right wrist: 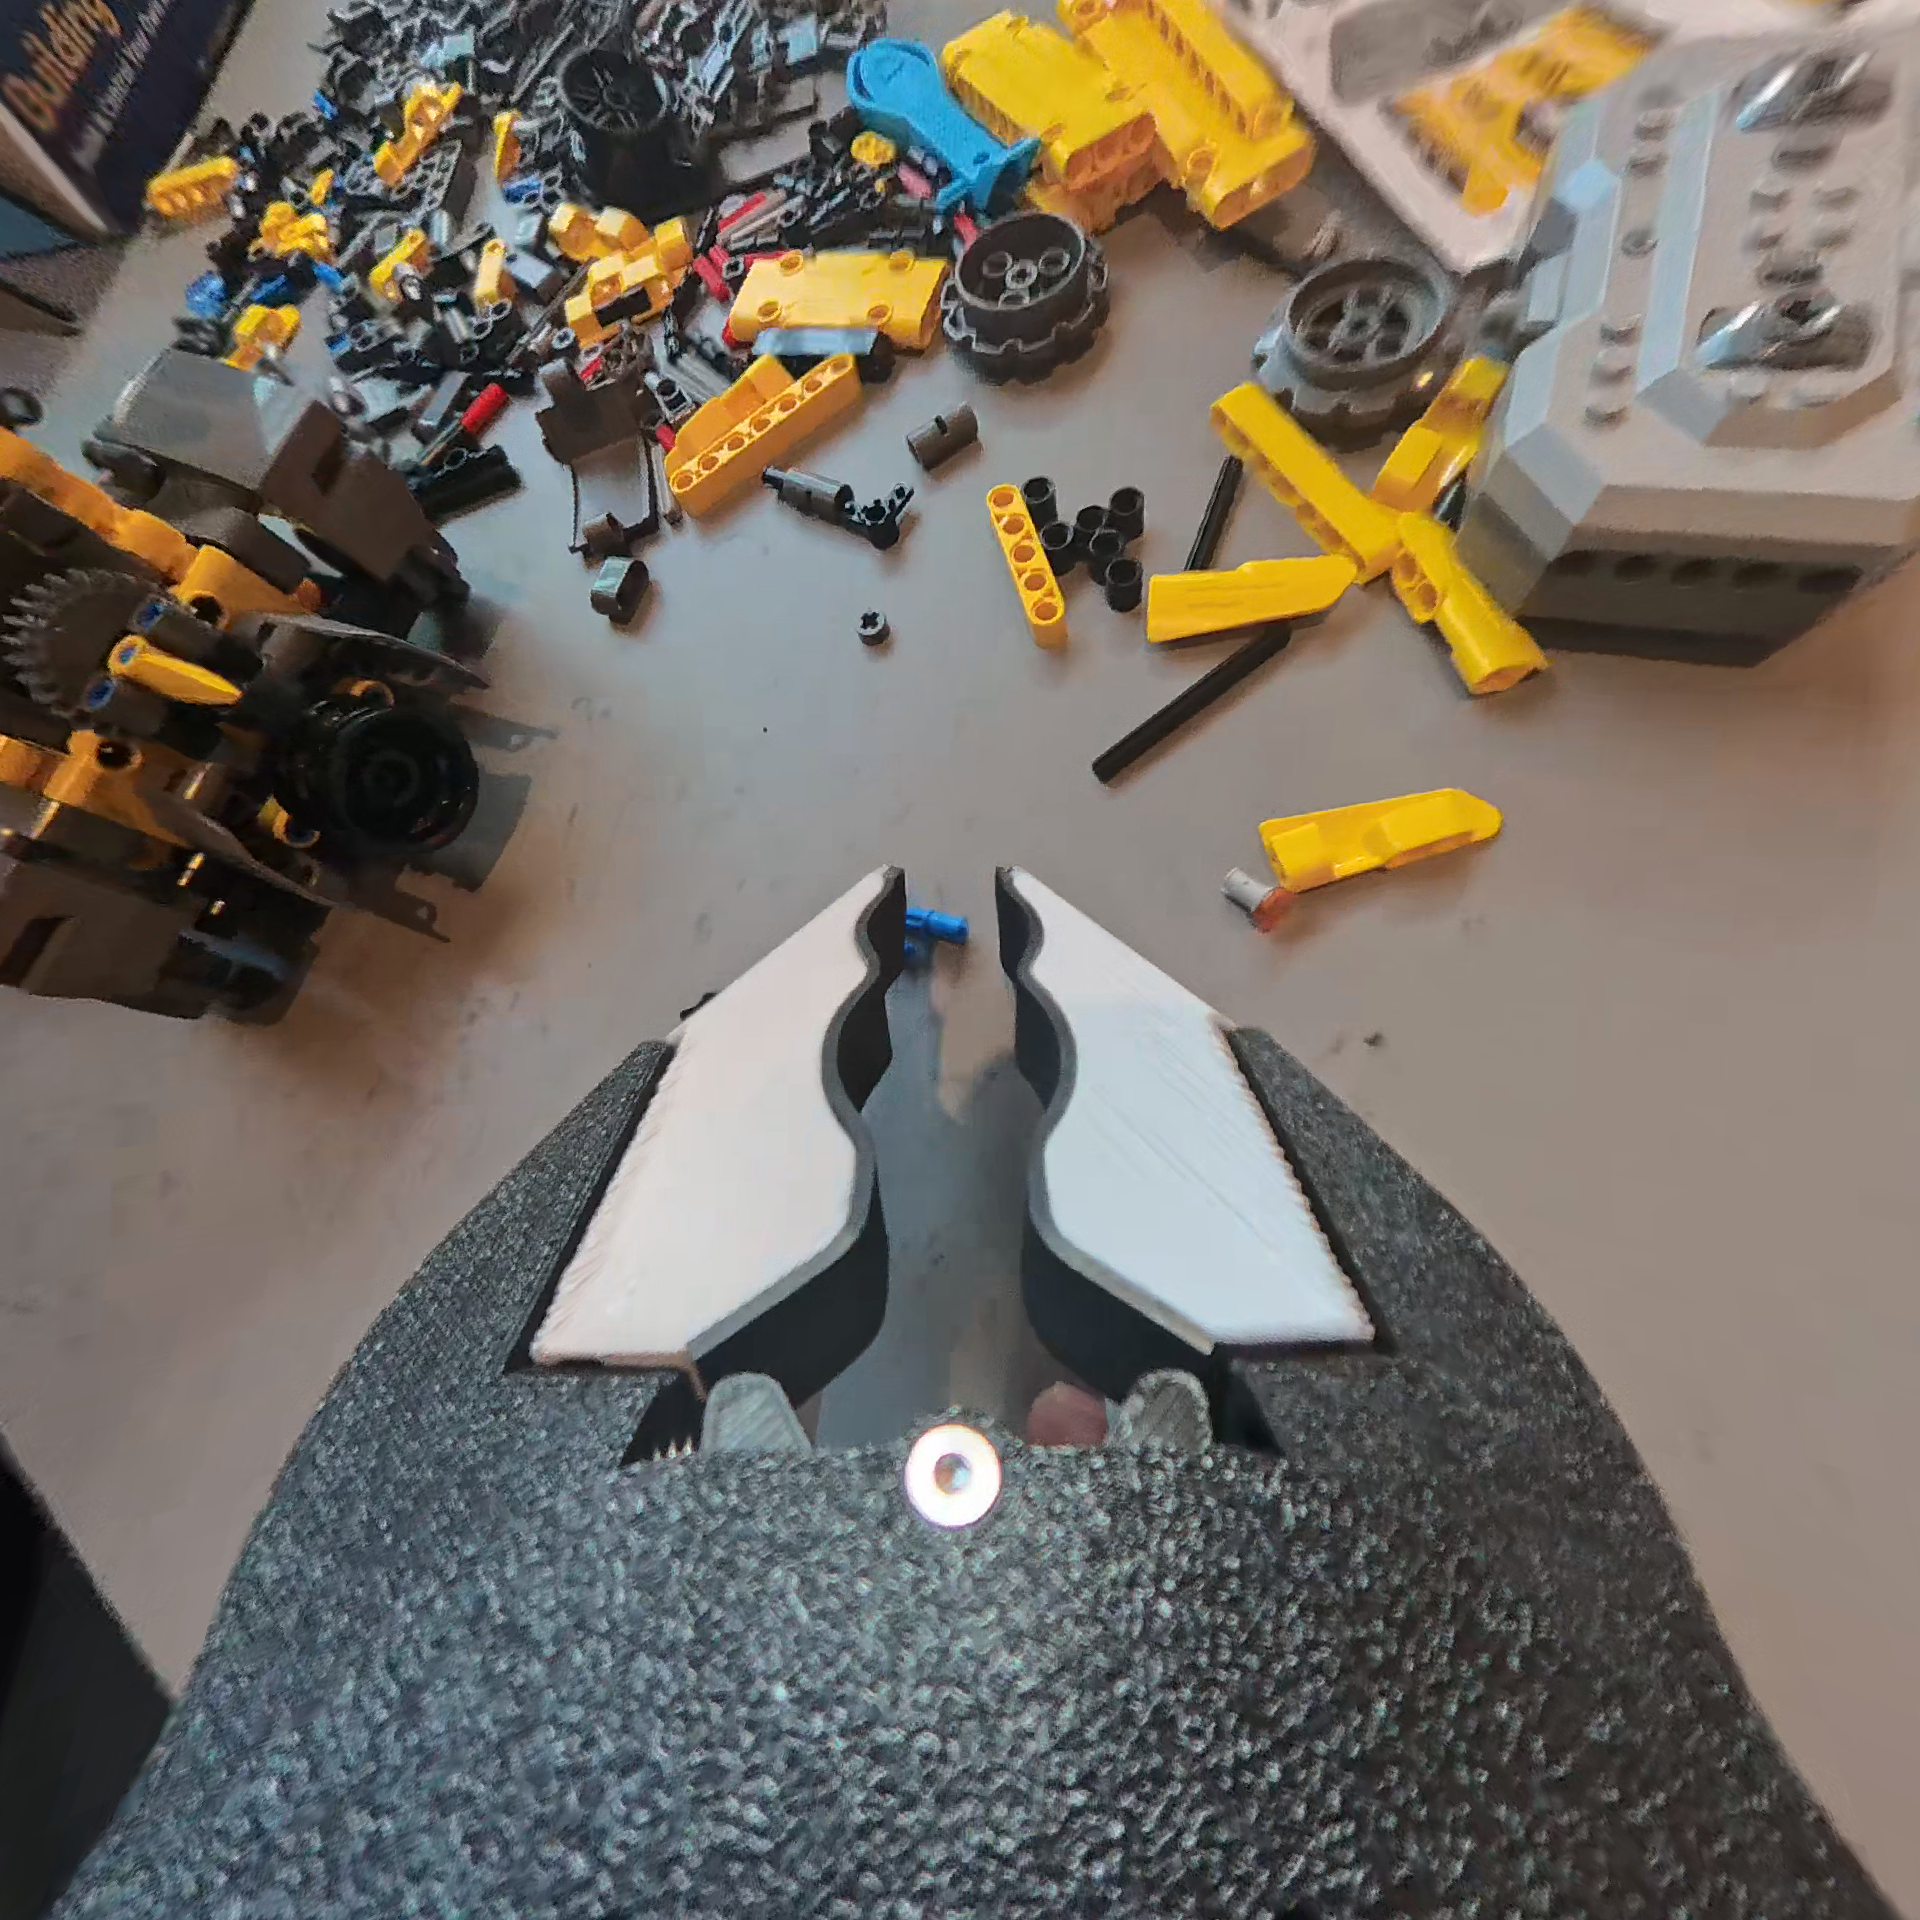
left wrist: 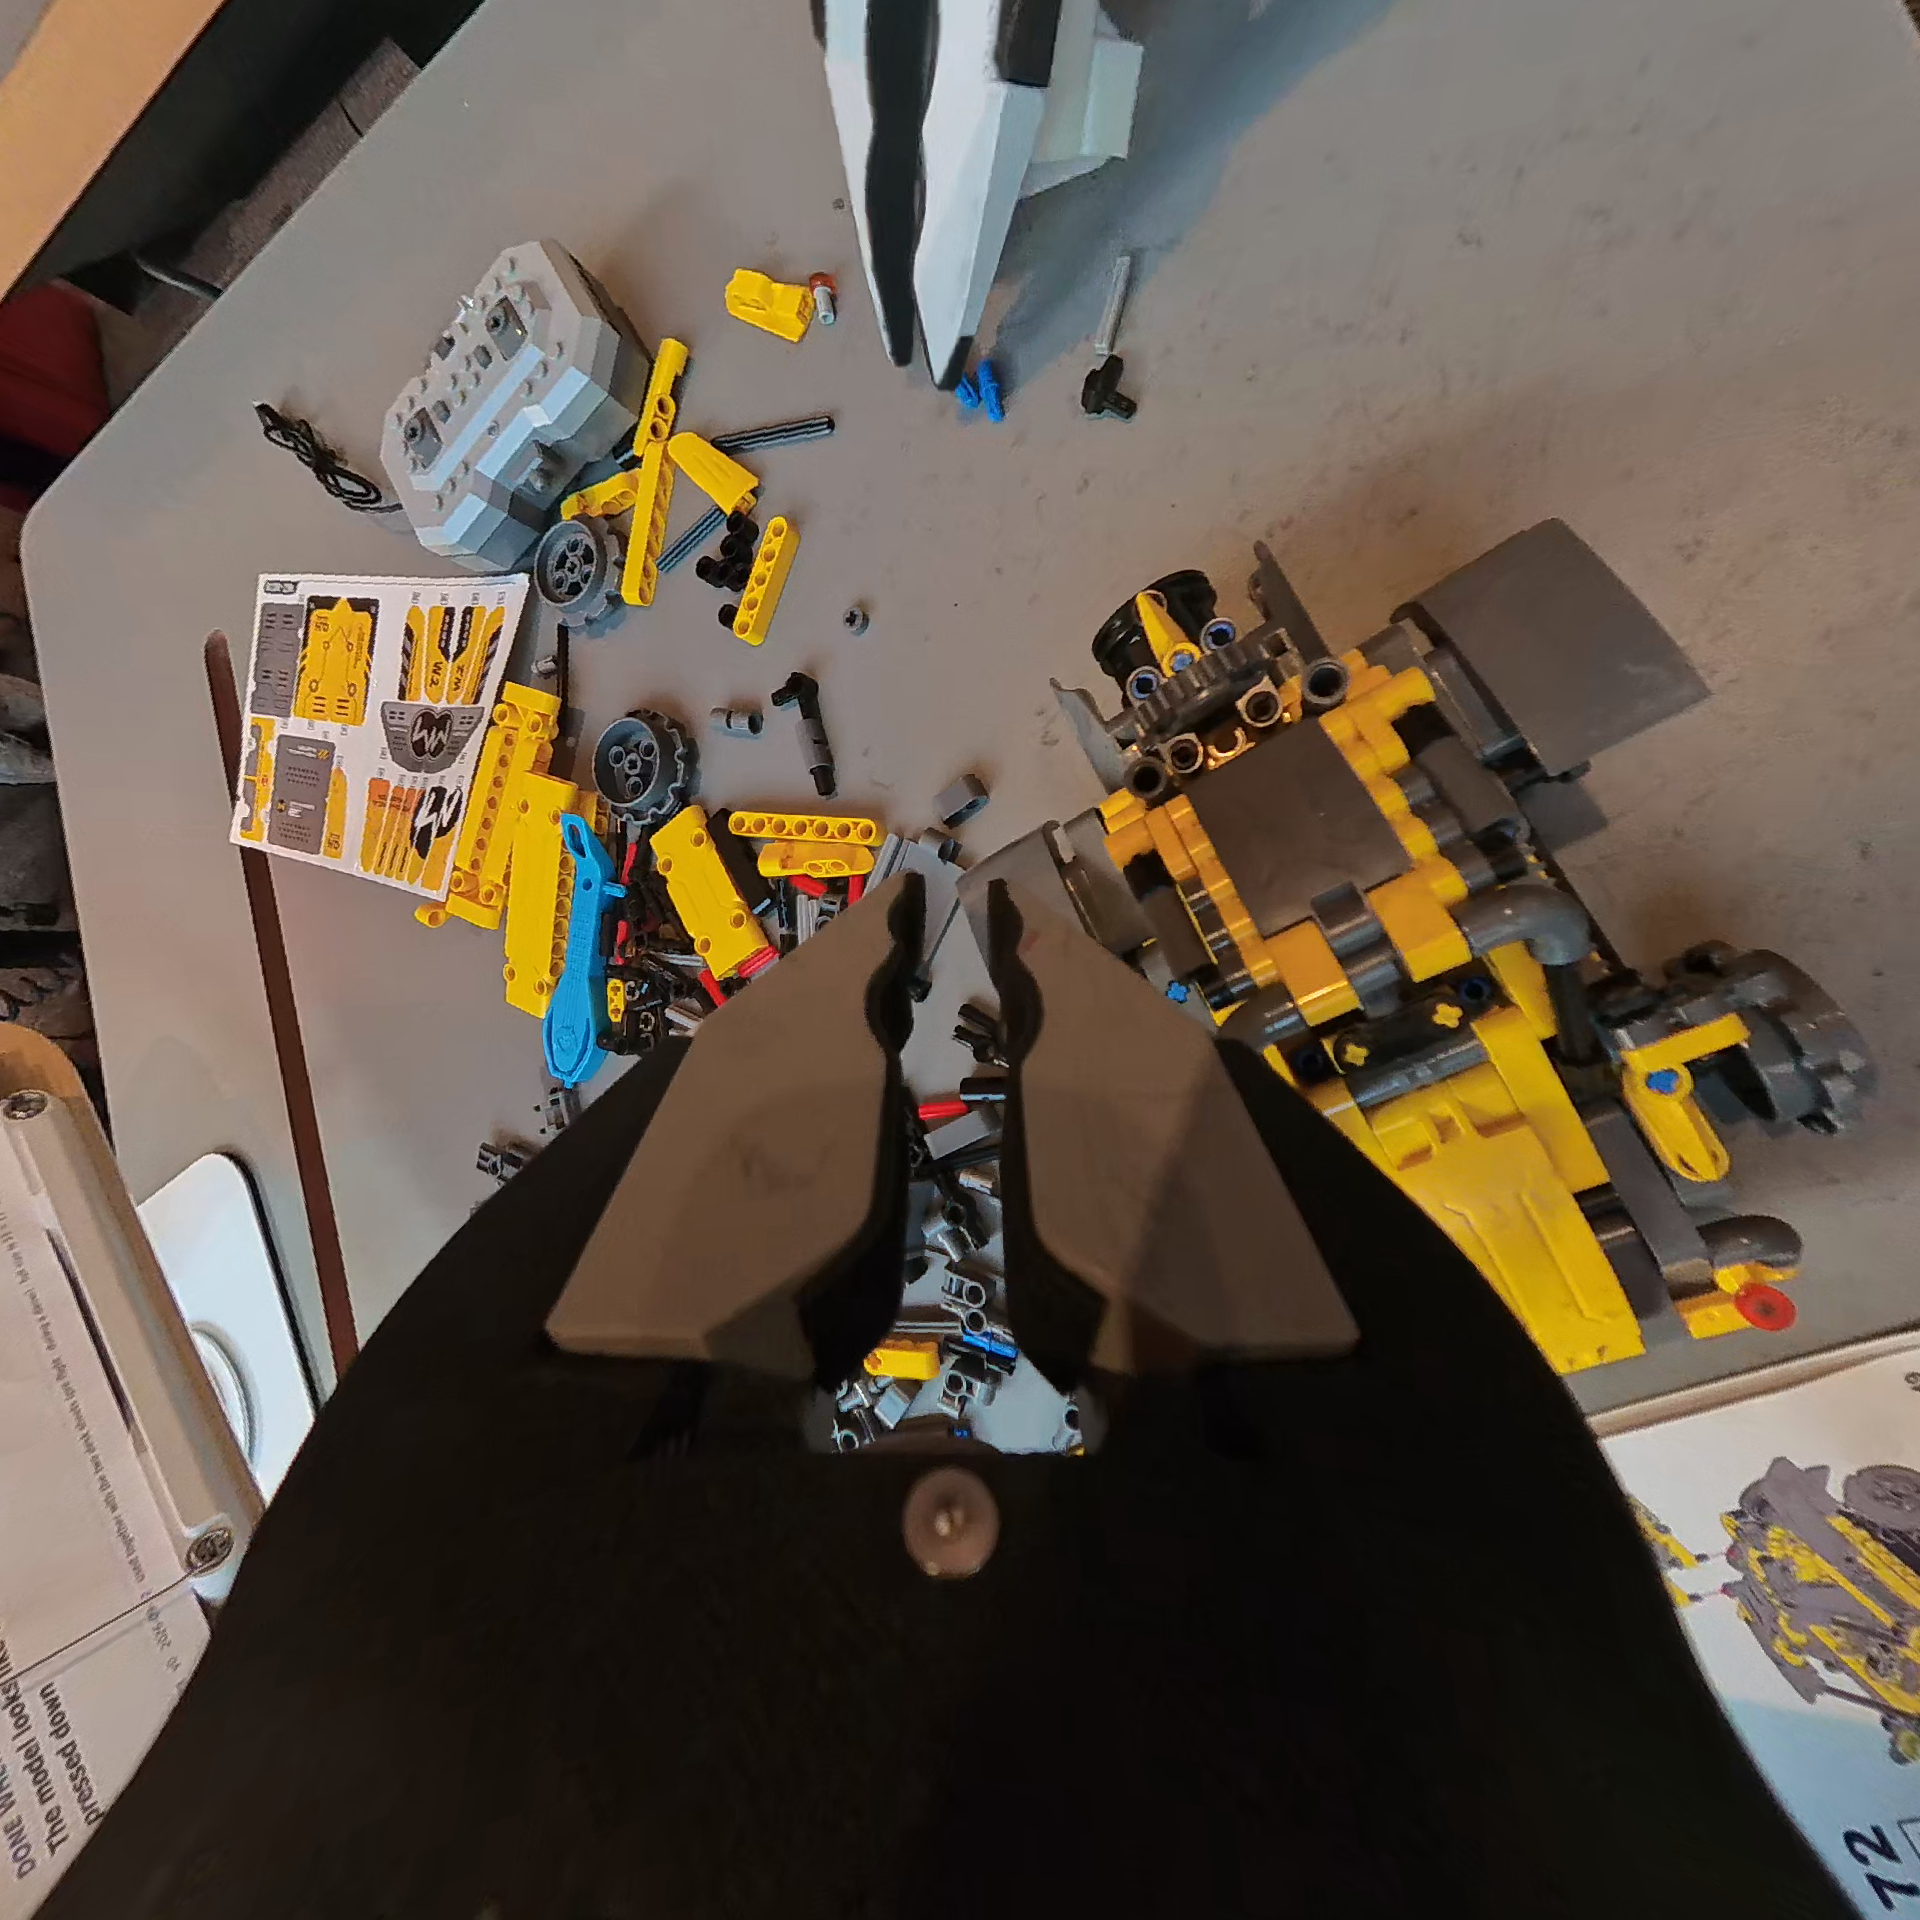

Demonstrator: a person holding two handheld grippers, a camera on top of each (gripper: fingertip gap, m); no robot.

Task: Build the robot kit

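My right gripper [right wrist: 948, 883] has white fingers, open a little, with its tips down at the grey table [right wrist: 727, 748]. A small blue pin [right wrist: 935, 925] lies between the tips, touching the left finger; a second blue piece sits just below it. In the left wrist view the right gripper [left wrist: 928, 366] reaches down from the top, beside the blue pins [left wrist: 982, 393]. My left gripper [left wrist: 954, 891] has grey fingers, slightly open and empty. It hovers over a pile of small grey, black and red parts [left wrist: 956, 1247], next to a part-built yellow and grey vehicle model [left wrist: 1403, 935].
A grey battery box [left wrist: 509, 416], a sticker sheet [left wrist: 374, 727], a blue separator tool [left wrist: 582, 956], yellow beams and toothed wheels [left wrist: 639, 764] lie on the left. An instruction booklet [left wrist: 1787, 1610] lies bottom right. A yellow panel [right wrist: 1382, 831] and a black axle [right wrist: 1195, 717] lie near the right gripper. The tips of one gripper are about 20 cm away from the tips of the other.
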